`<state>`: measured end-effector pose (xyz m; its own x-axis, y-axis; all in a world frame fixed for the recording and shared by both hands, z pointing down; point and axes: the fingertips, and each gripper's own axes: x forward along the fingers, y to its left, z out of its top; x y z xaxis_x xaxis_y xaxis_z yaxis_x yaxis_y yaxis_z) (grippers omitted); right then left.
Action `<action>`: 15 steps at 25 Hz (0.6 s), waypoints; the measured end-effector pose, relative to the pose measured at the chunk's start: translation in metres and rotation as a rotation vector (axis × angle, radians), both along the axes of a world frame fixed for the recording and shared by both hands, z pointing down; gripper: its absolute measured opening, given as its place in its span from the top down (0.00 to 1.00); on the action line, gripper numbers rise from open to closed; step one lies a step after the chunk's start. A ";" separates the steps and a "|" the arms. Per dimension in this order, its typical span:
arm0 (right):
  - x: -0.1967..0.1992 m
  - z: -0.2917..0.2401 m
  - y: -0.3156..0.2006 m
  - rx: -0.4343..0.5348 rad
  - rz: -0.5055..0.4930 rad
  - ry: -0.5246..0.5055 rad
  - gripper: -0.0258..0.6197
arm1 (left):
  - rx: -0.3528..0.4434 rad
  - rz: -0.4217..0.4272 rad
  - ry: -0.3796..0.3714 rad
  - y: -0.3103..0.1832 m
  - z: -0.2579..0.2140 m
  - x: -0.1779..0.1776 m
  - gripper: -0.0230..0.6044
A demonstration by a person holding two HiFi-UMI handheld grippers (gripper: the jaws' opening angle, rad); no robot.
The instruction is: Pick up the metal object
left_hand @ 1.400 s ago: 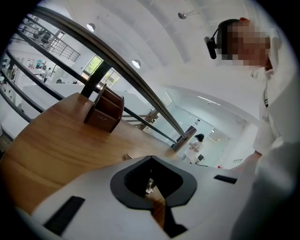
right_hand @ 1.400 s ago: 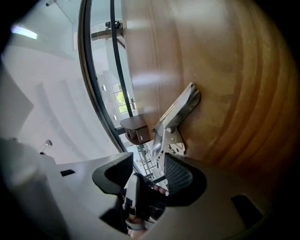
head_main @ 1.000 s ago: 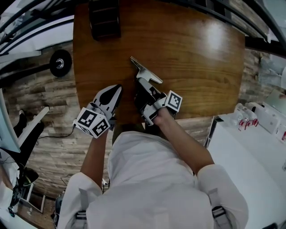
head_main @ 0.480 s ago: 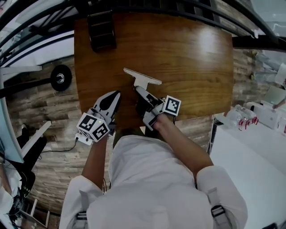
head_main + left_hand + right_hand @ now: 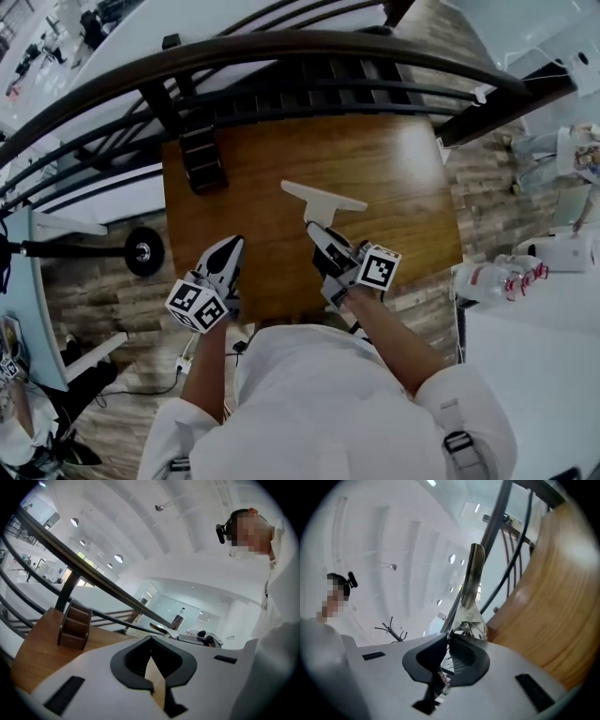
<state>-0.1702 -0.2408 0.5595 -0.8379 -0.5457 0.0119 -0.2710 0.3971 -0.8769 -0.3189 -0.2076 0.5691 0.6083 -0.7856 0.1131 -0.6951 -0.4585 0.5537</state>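
At the table's near edge, toward 5 o'clock, the right gripper has its jaws closed on the thin stem of the metal object, a flat T-shaped piece whose crossbar lies out at 12 o'clock from the jaws, over the middle of the wood. In the right gripper view the pads are pressed almost together on that stem, and the piece juts up and away past the right gripper. The likely trouble is leverage. The hold is on one narrow end and the wide bar sits far out, so a quick turn of the wrist could make the piece swivel between the pads or slide free and drop onto the wood. A swing toward 10 o'clock could also knock it against the rack. The left gripper sits at 7 o'clock with its jaws together on nothing, so it gives no support. Neither view settles whether the piece is clear of the tabletop or touching it. The crossbar shows only edge-on from the right gripper, the pads cover how much stem they hold, and the person's body hides the table's nearest strip.
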 end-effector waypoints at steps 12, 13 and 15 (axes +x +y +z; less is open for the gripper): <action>0.129 -0.154 0.049 0.530 0.091 0.243 0.91 | 0.141 0.036 -0.037 0.027 -0.114 0.098 0.94; 0.138 -0.165 0.054 0.578 0.102 0.266 0.91 | 0.152 0.040 -0.035 0.034 -0.121 0.106 0.94; 0.154 -0.186 0.065 0.669 0.130 0.312 0.91 | 0.173 0.046 -0.030 0.047 -0.136 0.122 0.94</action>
<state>-0.0157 -0.1755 0.3736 -0.7782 -0.6143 -0.1307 -0.5489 0.7664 -0.3337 -0.1971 -0.1607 0.4331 0.6422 -0.7665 -0.0028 -0.6863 -0.5767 0.4432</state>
